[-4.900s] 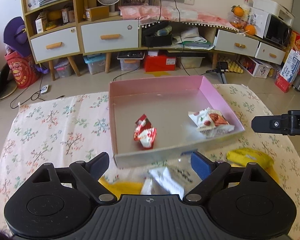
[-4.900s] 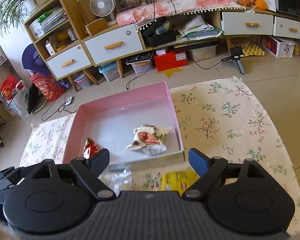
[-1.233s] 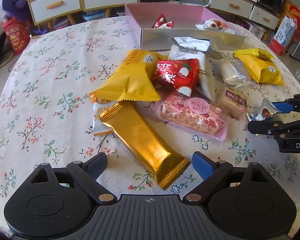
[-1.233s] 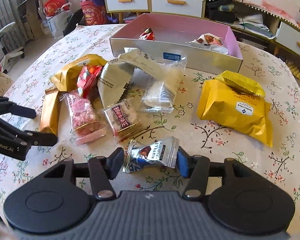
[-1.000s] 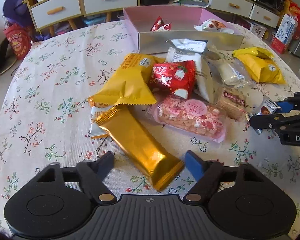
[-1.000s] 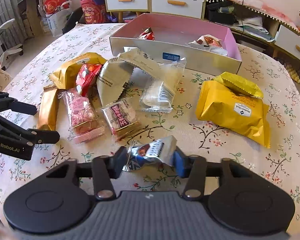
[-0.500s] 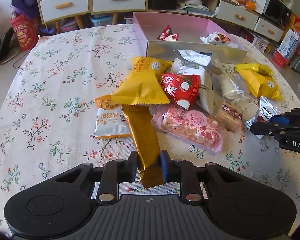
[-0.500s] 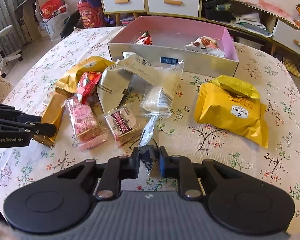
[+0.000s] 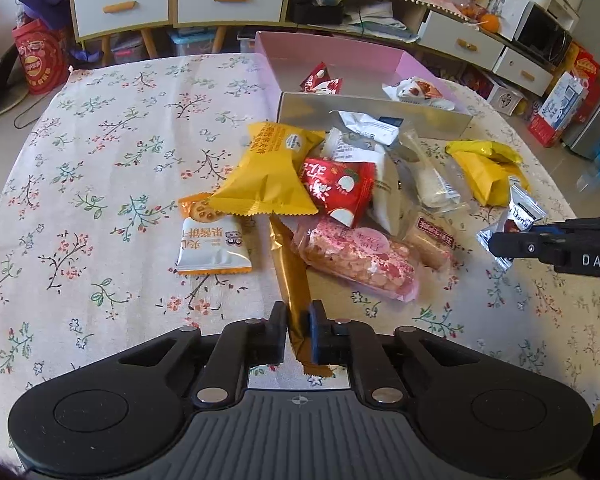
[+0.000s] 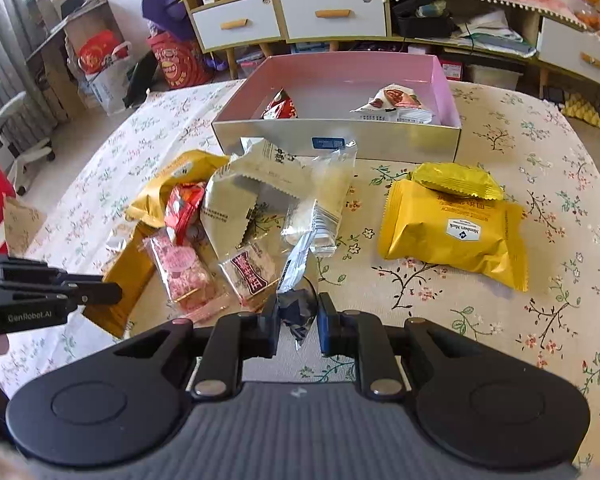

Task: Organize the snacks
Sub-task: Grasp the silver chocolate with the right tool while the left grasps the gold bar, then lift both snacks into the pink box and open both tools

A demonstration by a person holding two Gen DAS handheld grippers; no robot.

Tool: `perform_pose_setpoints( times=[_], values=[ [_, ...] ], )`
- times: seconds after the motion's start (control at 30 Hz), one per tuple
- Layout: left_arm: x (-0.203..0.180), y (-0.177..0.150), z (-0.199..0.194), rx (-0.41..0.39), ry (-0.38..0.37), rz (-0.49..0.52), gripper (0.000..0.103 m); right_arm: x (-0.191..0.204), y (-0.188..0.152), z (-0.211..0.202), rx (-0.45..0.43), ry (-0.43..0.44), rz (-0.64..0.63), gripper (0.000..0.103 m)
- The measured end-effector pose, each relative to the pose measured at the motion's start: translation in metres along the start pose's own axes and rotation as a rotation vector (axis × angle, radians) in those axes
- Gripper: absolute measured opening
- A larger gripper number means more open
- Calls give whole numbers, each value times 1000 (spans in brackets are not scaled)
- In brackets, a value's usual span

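Grippers, left [image 9: 298, 326] and right [image 10: 298, 318], are clamping a gold bar [image 9: 290, 276] and small packet [image 10: 296, 280], box [image 10: 336, 140] lying straight ahead.

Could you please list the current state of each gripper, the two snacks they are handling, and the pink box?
left gripper: shut on the gold bar.
gold bar: pinched at its near end, far end under the yellow packet.
right gripper: shut on the silver truffle packet.
silver truffle packet: gripped at one end.
pink box: open, two snacks inside.

Wrapped snacks [image 9: 340, 200] lie heaped before a pink box [image 9: 410, 62] holding two packets [image 10: 340, 108].
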State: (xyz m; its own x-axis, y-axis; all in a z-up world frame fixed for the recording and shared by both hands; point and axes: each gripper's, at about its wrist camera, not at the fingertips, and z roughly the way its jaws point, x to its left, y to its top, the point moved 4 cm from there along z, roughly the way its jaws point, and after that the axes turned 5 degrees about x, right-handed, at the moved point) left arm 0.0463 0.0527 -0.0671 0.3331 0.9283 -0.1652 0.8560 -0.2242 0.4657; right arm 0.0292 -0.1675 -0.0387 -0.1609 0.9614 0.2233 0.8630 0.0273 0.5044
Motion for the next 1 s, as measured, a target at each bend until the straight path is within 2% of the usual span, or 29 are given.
perform_pose_setpoints(
  times=[0.2,0.57,1.0],
  values=[
    [-4,1,-5,-12,-13,-9,8,-3,3,-5,-4,50,42,16],
    [-2,4,-29,-46,-41,-61,6,-4,9,-14,-28,65,56,16],
    [0,12,-63,-142,-39,-69,6,-1,15,-18,-44,71,59,16]
  ],
)
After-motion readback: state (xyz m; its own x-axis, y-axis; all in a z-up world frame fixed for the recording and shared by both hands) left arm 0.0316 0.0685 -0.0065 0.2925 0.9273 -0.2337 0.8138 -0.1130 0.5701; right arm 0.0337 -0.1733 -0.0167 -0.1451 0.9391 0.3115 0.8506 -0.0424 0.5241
